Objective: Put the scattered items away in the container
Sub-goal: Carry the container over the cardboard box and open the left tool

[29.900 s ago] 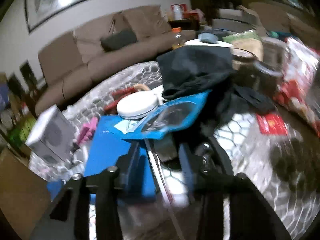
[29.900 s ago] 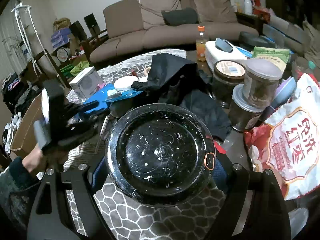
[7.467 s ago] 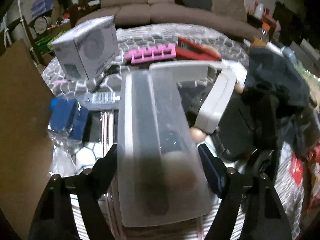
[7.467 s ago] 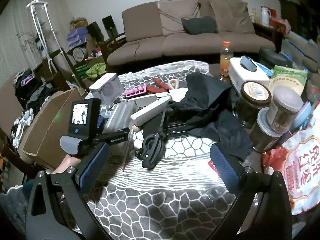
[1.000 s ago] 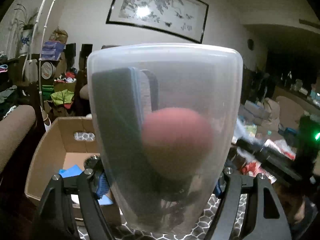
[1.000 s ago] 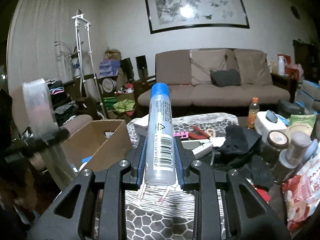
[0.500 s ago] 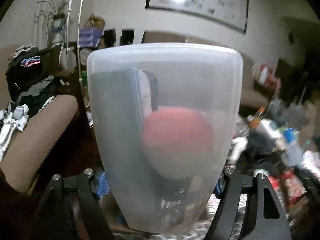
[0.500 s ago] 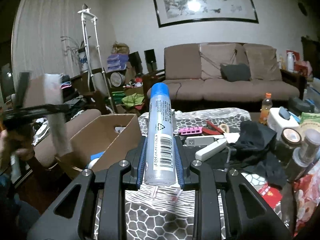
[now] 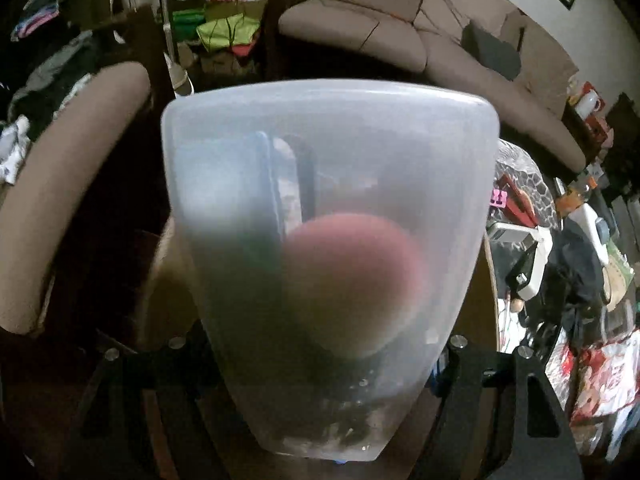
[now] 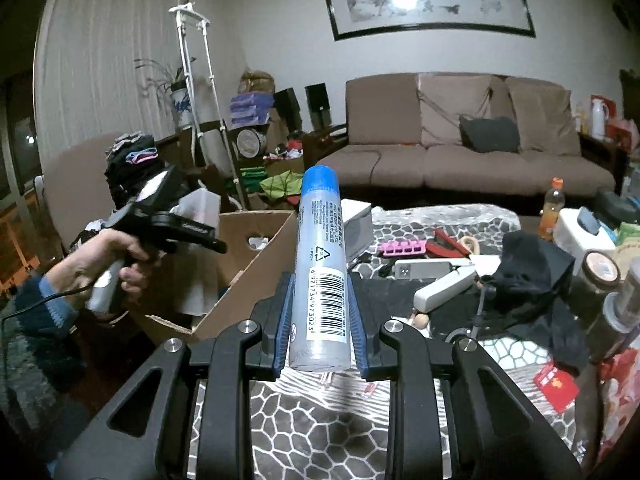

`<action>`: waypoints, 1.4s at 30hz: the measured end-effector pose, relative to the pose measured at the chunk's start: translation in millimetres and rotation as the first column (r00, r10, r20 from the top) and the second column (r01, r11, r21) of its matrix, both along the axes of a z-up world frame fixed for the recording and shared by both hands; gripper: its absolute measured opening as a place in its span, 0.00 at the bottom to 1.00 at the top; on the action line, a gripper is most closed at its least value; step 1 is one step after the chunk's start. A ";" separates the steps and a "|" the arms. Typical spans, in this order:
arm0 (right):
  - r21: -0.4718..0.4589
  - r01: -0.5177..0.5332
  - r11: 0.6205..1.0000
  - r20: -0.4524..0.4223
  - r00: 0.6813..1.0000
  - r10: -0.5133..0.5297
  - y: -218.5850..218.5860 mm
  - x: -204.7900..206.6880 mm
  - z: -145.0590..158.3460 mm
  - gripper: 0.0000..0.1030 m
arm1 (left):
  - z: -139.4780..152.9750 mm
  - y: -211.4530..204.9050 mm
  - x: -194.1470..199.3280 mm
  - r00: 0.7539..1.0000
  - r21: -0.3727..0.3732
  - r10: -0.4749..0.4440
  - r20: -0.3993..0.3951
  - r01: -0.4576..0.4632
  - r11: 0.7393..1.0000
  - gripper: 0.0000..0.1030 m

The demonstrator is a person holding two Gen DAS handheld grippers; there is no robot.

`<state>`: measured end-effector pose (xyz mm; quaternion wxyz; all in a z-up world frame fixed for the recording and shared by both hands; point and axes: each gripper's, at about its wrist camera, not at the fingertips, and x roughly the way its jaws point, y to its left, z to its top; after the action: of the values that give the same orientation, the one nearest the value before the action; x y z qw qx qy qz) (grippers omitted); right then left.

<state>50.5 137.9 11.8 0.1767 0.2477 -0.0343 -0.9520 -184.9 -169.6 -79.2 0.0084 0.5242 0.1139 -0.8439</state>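
We are gripping a frosted plastic box (image 9: 328,264), pink ball (image 9: 352,284) inside, in the left gripper (image 9: 320,364) above the cardboard box (image 10: 256,256); right gripper (image 10: 320,328) is clamping a blue-capped tube (image 10: 320,264)

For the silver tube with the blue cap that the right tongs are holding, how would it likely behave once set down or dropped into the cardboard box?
The silver cylindrical tube with a blue cap looks smooth and glossy, so it may slip if the right tongs loosen. Being round, it would probably roll if laid on its side. Tall and narrow, it likely tips if stood upright in the open brown cardboard box.
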 end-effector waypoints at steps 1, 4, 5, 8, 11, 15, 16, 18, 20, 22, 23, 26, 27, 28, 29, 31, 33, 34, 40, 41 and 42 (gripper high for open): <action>-0.019 -0.008 1.000 0.023 1.000 0.009 2.3 -2.2 -1.4 0.24 | -2.3 -0.5 -3.5 1.000 0.004 0.004 0.011 -0.004 1.000 0.73; -0.066 -0.013 0.998 0.050 0.999 0.016 9.8 -4.7 -3.0 0.24 | -9.1 -2.0 -13.6 0.999 0.005 0.016 0.036 -0.016 1.000 0.74; -0.062 -0.009 0.998 0.049 0.999 0.012 10.9 -4.6 -2.7 0.24 | -12.9 -1.0 -16.9 0.999 -0.002 0.018 0.049 -0.018 1.000 0.74; -0.051 0.001 0.999 0.044 0.999 0.001 13.9 -4.1 -2.1 0.24 | -25.5 -7.3 -25.0 0.994 0.013 0.018 0.111 -0.019 1.000 0.74; -0.052 -0.002 0.999 0.052 0.999 0.005 15.8 -3.1 -2.9 0.24 | -46.8 -7.4 -29.5 0.977 0.044 -0.013 0.214 0.004 0.999 0.74; -0.059 -0.005 0.998 0.072 0.997 0.010 21.9 -3.2 -4.9 0.24 | -58.0 -7.5 -22.8 0.967 0.057 -0.008 0.255 -0.007 0.998 0.75; -0.057 -0.004 0.998 0.073 0.997 0.008 23.4 -2.8 -4.9 0.24 | -56.0 -8.8 -20.8 0.968 0.064 -0.004 0.250 -0.012 0.998 0.75; -0.061 0.000 0.998 0.072 0.997 0.004 26.5 -0.8 -3.5 0.24 | -50.2 -11.7 -16.0 0.971 0.083 0.002 0.237 -0.023 0.996 0.76; -0.066 0.000 0.998 0.074 0.997 0.005 28.2 -0.8 -3.3 0.24 | -39.8 -14.5 -8.4 0.977 0.116 0.007 0.215 -0.032 0.993 0.80; -0.065 -0.001 0.998 0.076 0.997 0.005 27.6 -1.0 -3.2 0.24 | -27.5 -15.2 3.4 0.983 0.155 0.009 0.186 -0.038 0.987 0.80; -0.063 -0.003 0.998 0.077 0.997 0.008 26.6 -1.3 -3.6 0.24 | -20.7 -14.0 12.9 0.986 0.163 0.007 0.164 -0.034 0.986 0.80; -0.059 -0.007 0.998 0.079 0.997 0.012 23.4 -2.1 -4.7 0.24 | -1.3 -9.3 46.6 0.995 0.152 0.004 0.104 -0.020 0.988 0.81; -0.058 -0.009 0.998 0.080 0.997 0.013 22.3 -2.3 -5.0 0.24 | 5.6 -6.6 59.1 0.996 0.123 0.019 0.082 -0.029 0.992 0.81; -0.060 -0.012 0.998 0.081 0.997 0.017 20.7 -2.5 -5.2 0.24 | 11.5 -5.4 70.5 0.998 0.110 0.025 0.056 -0.031 0.993 0.81; -0.061 -0.017 0.998 0.082 0.996 0.022 18.6 -2.1 -5.6 0.24 | 16.7 -5.3 81.1 0.999 0.106 0.027 0.028 -0.030 0.994 0.81; -0.056 -0.027 0.998 0.082 0.996 0.031 14.1 -1.9 -5.9 0.24 | 27.1 -5.0 102.3 0.999 0.099 0.030 -0.028 -0.027 0.995 0.81; -0.051 -0.037 0.998 0.083 0.996 0.041 8.8 -1.9 -7.4 0.24 | 33.7 -10.4 120.5 0.993 0.078 0.072 -0.095 -0.065 0.995 0.81; -0.052 -0.045 0.998 0.088 0.995 0.050 5.8 -2.6 -9.0 0.24 | 36.5 -13.8 129.3 0.987 0.067 0.098 -0.130 -0.090 0.994 0.81; -0.119 -0.108 0.987 0.153 0.980 0.126 -20.5 -16.9 -25.5 0.24 | 60.6 -34.2 150.1 0.933 0.022 0.200 -0.300 -0.203 0.979 0.81; -0.144 -0.121 0.982 0.173 0.974 0.146 -26.5 -23.3 -29.0 0.24 | 65.3 -38.1 152.6 0.921 0.024 0.214 -0.326 -0.218 0.976 0.81; -0.165 -0.138 0.977 0.193 0.966 0.170 -36.5 -31.6 -30.6 0.24 | 69.7 -43.4 155.4 0.909 0.027 0.230 -0.348 -0.235 0.972 0.81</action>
<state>18.9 101.3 -18.7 0.2640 0.3328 -0.1046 -0.8992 -29.5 -213.0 -9.5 0.0924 0.3488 0.1686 -0.9173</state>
